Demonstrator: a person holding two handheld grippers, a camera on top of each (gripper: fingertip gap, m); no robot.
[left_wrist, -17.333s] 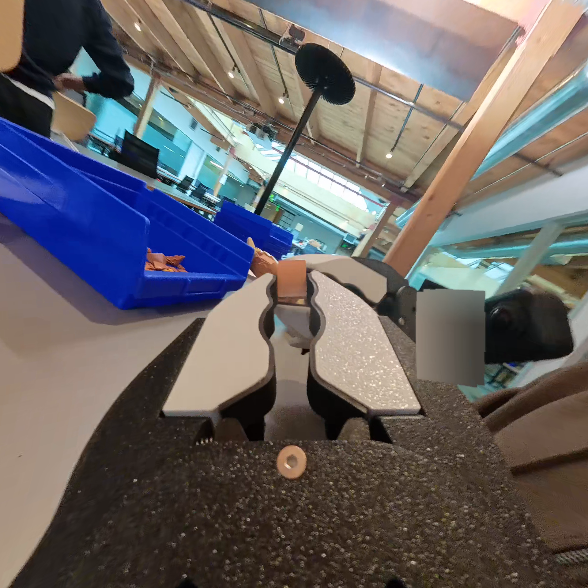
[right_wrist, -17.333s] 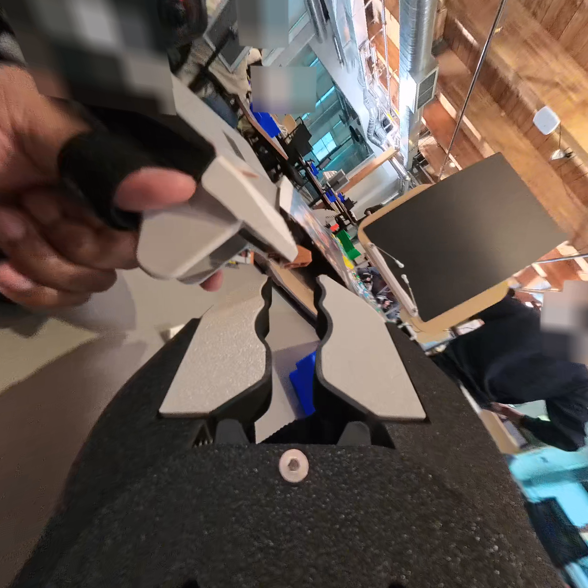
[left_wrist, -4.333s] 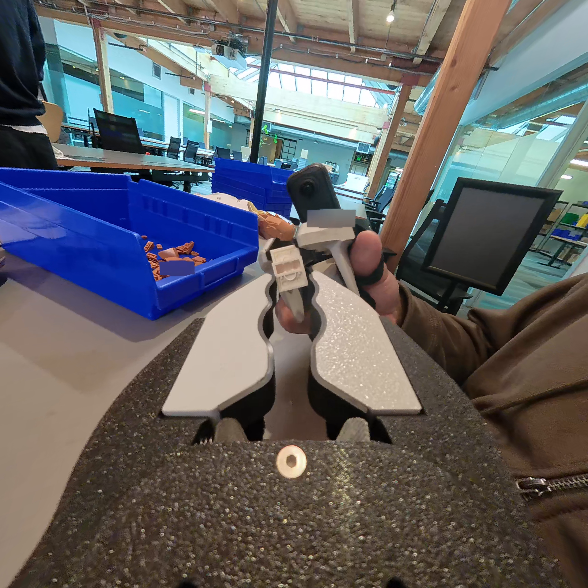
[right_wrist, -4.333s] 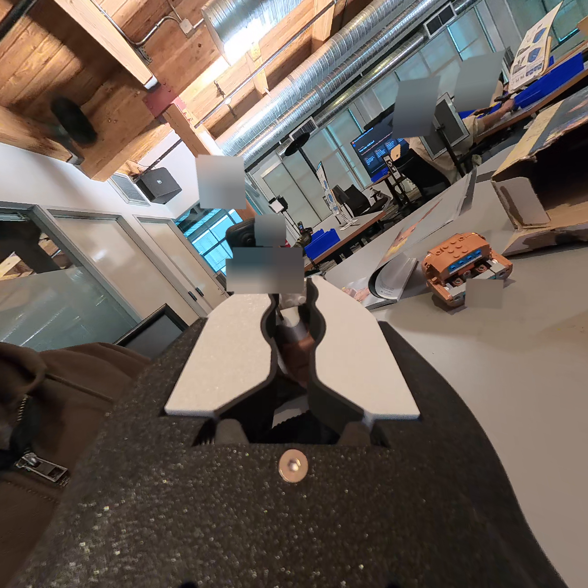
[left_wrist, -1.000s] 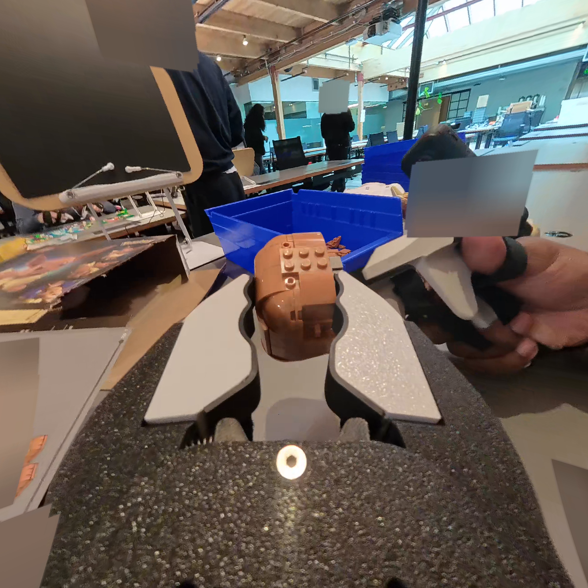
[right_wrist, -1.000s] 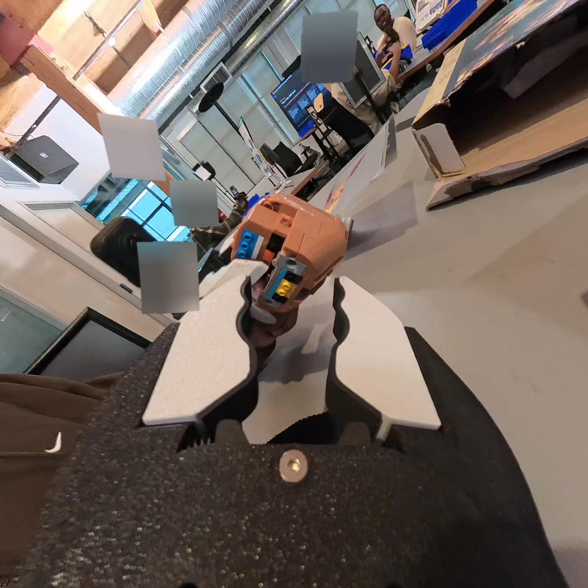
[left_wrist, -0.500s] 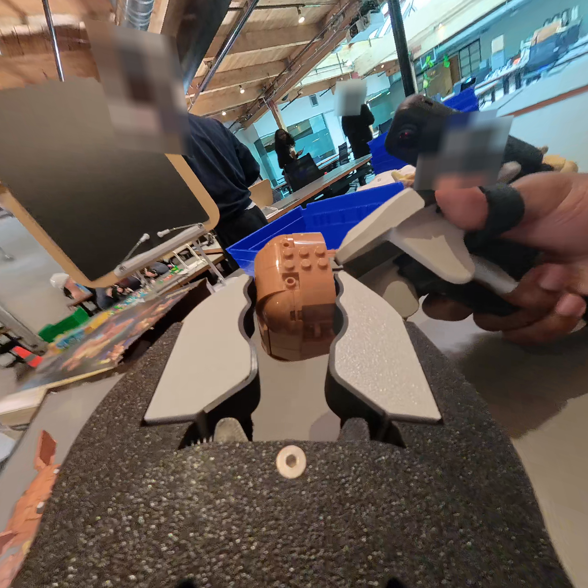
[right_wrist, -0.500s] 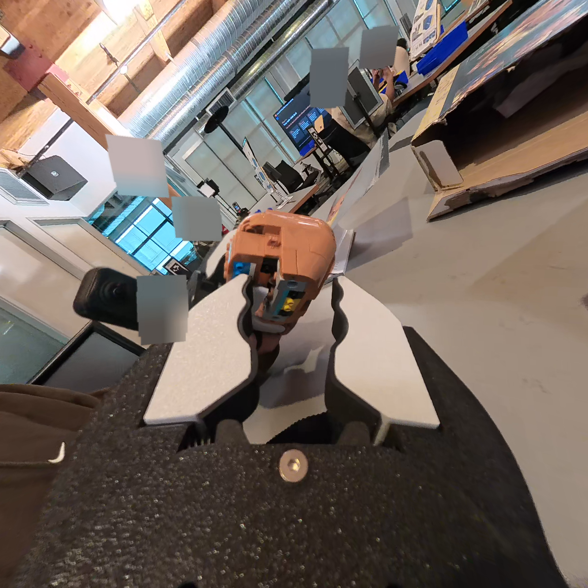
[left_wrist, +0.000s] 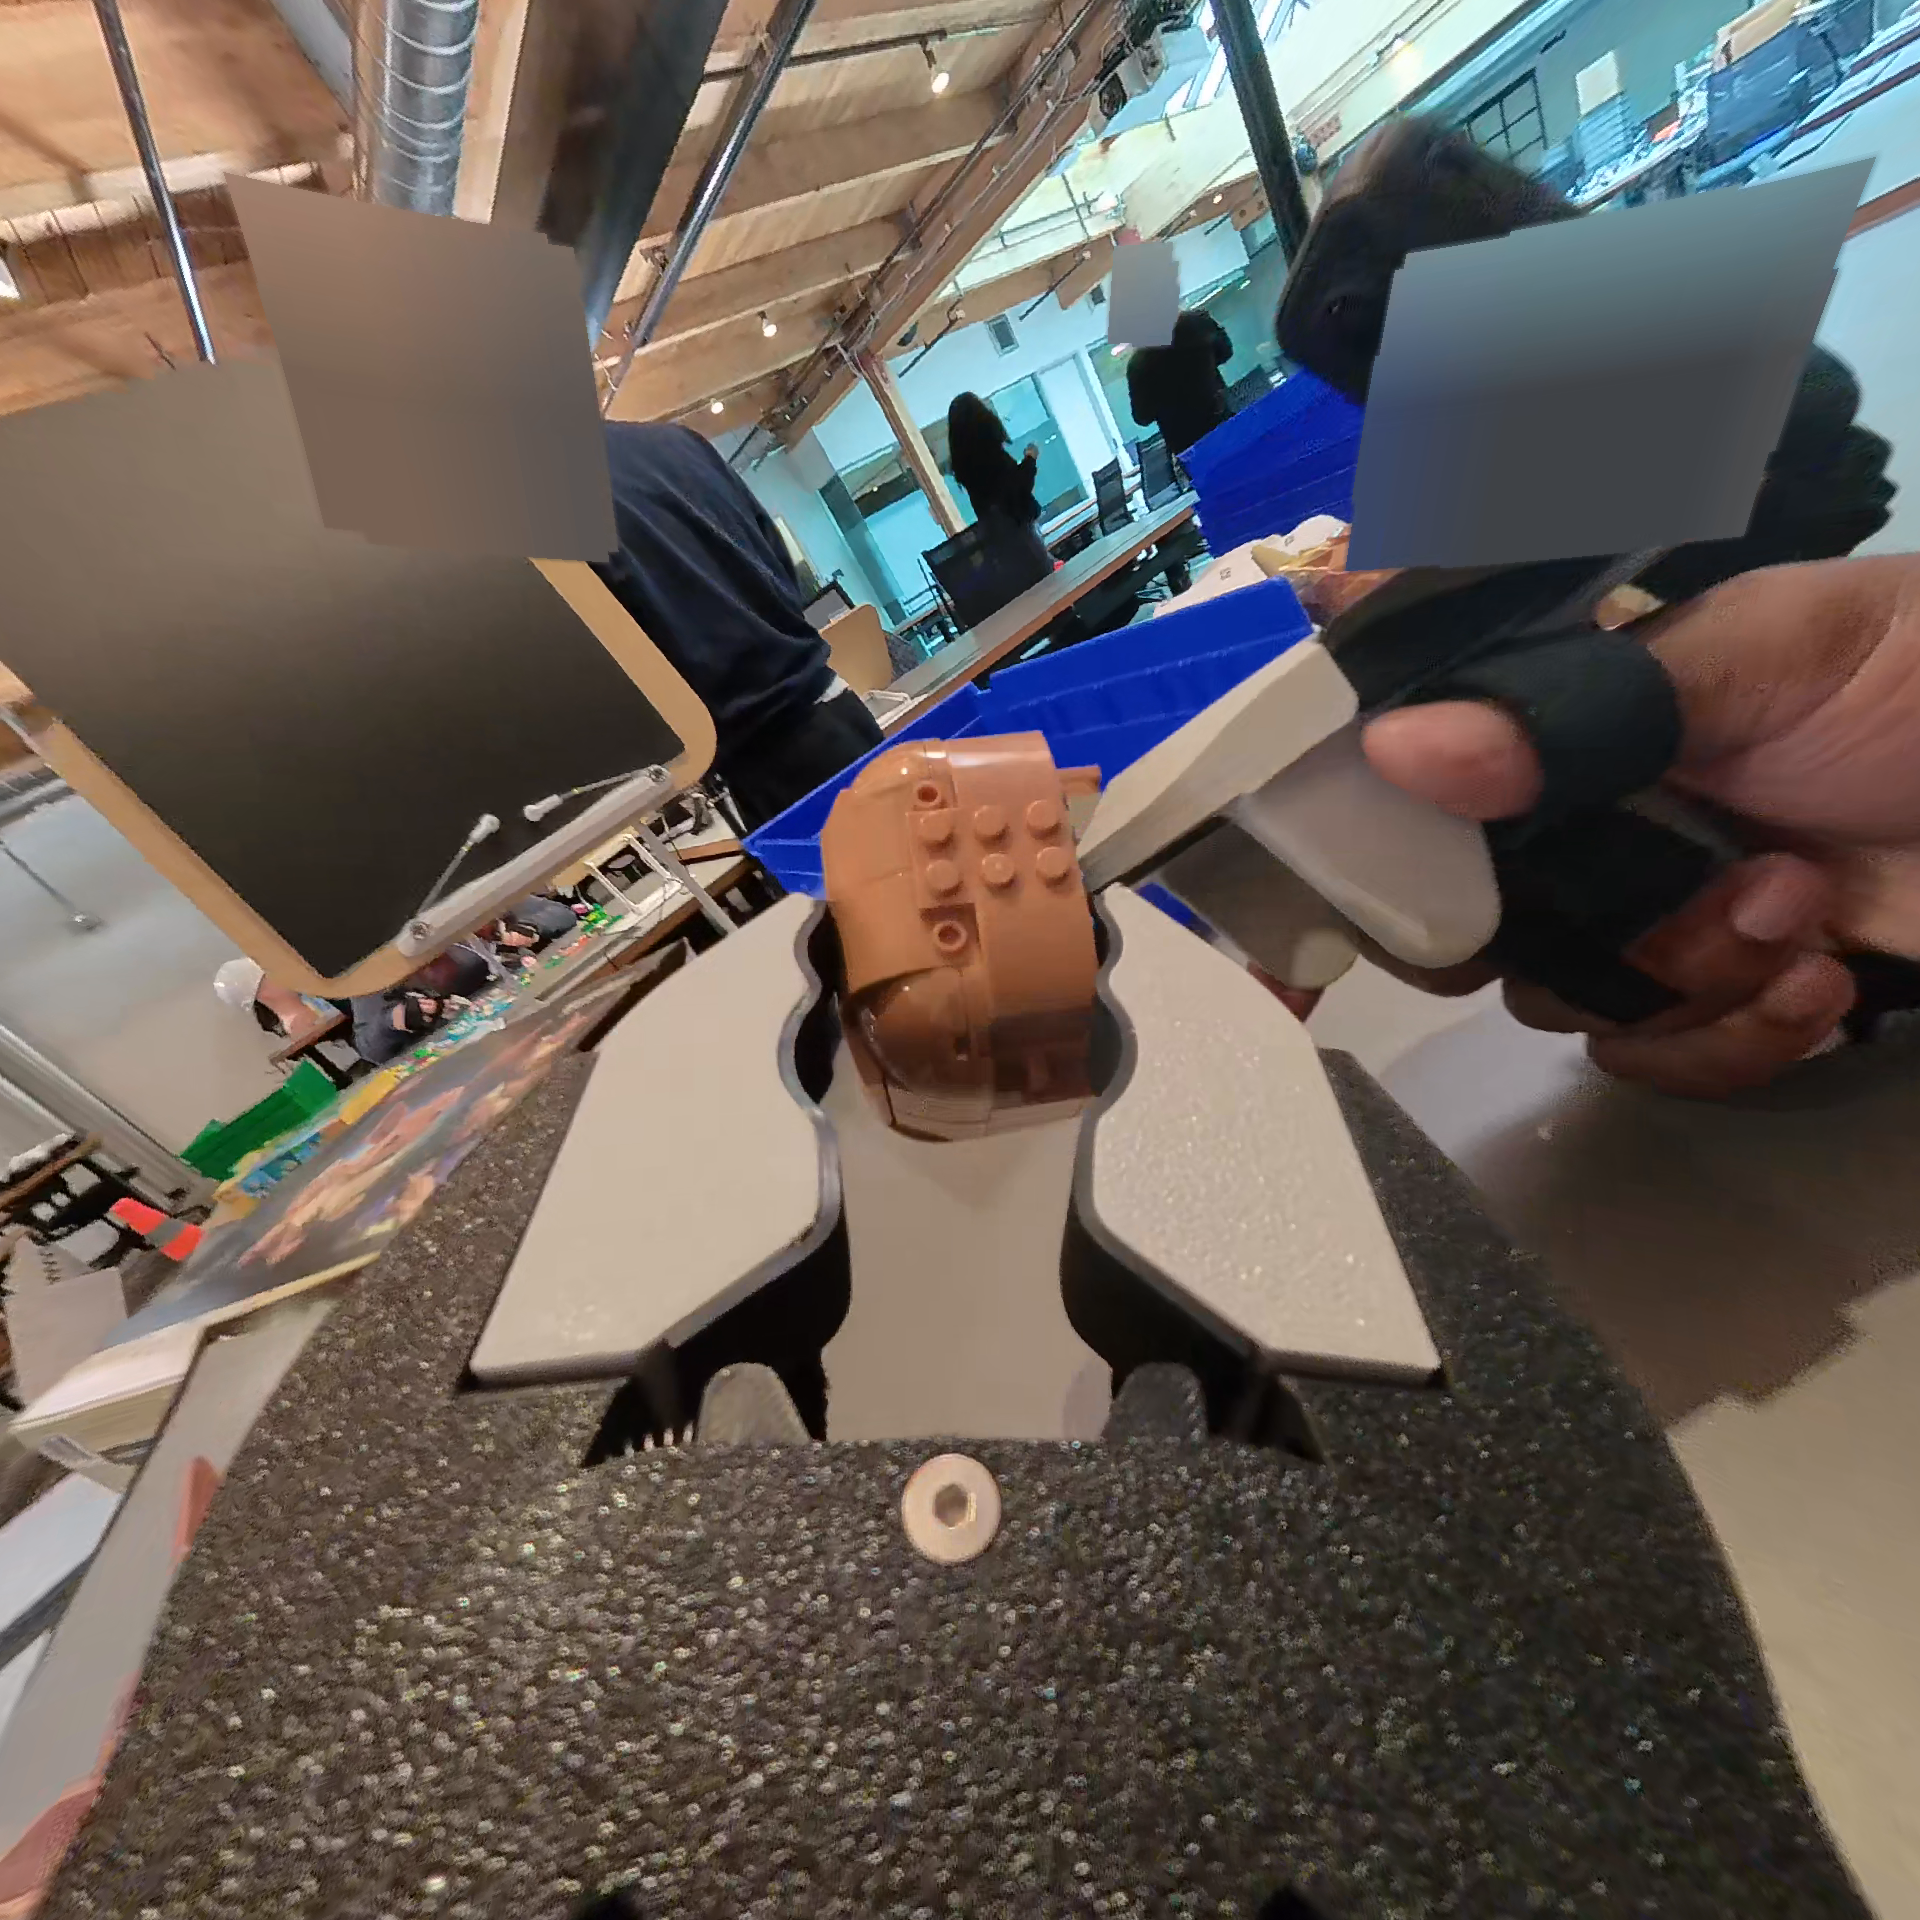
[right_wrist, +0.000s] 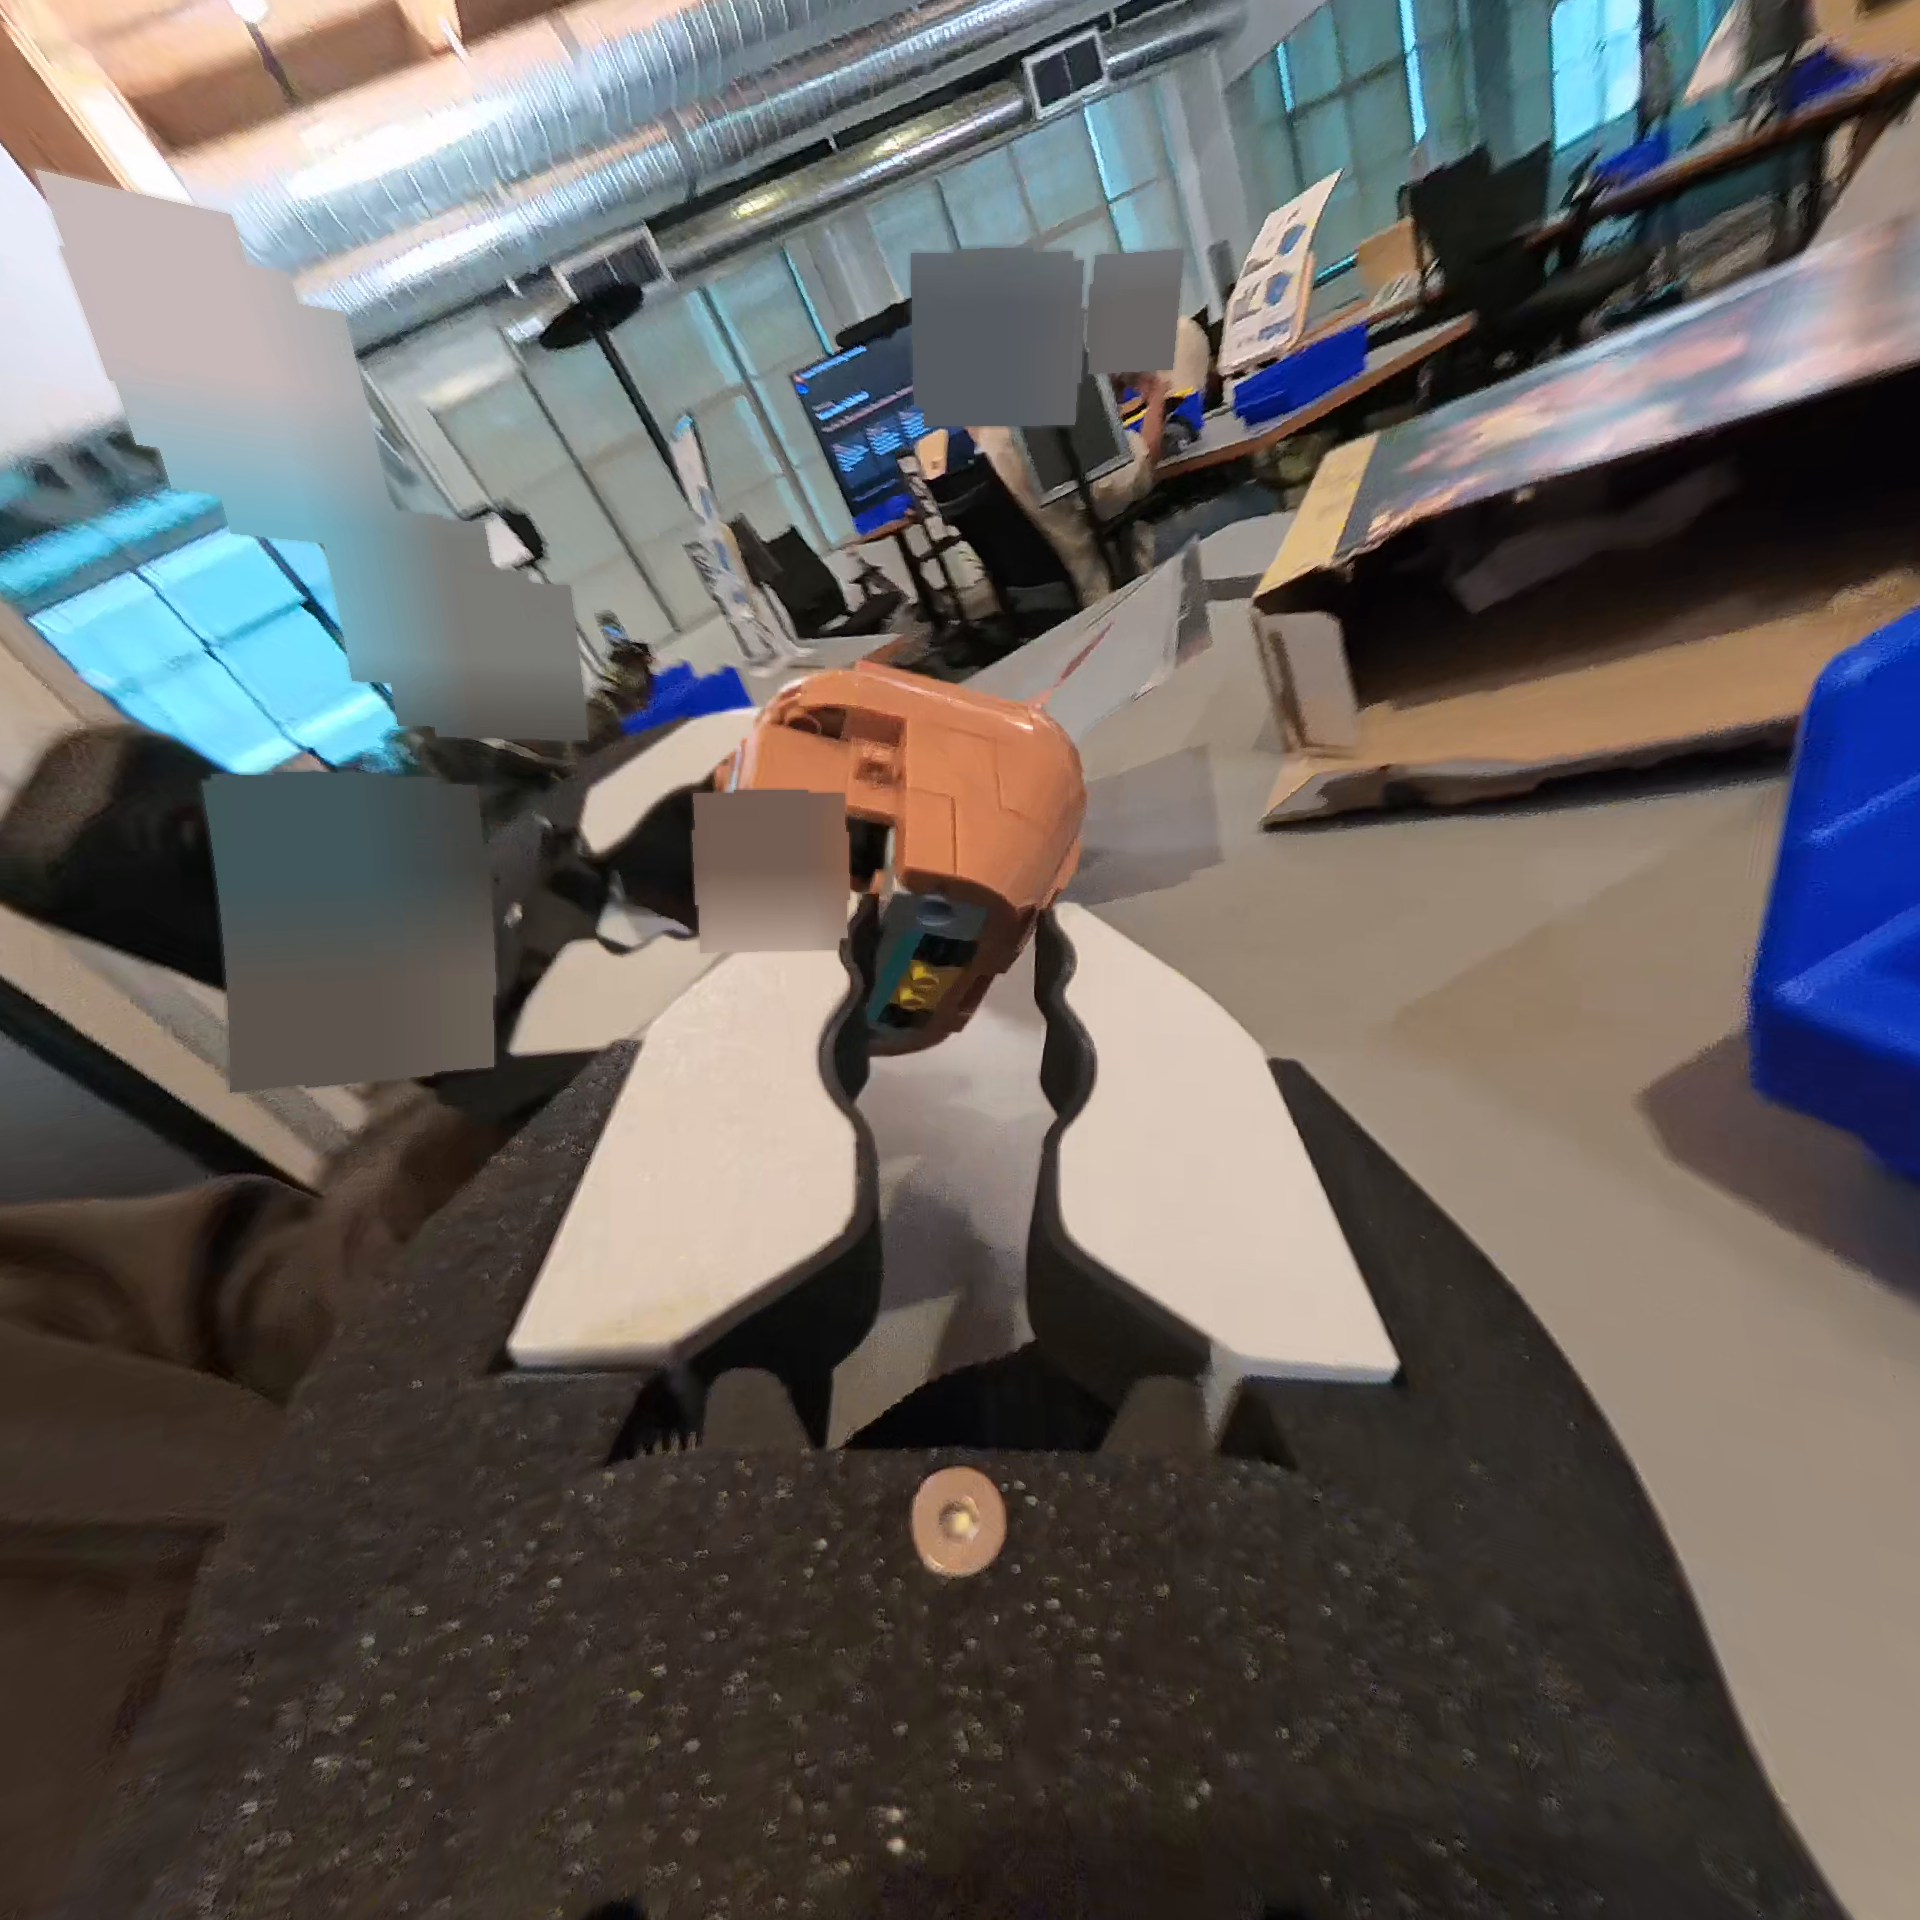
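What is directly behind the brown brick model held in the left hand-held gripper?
Behind the brown brick model sits a blue bin; only its rim and wall show. Its contents are hidden by the model and the right hand-held gripper.

Since seventeen seconds ago my left gripper (left_wrist: 961, 971) has swapped a small brown piece for the brown brick model (left_wrist: 961, 935), now clamped between its fingers. My right gripper (right_wrist: 945, 971) has swung closer; its fingers now flank the model's lower end, with the blue bin (right_wrist: 1849, 914) newly at its right.
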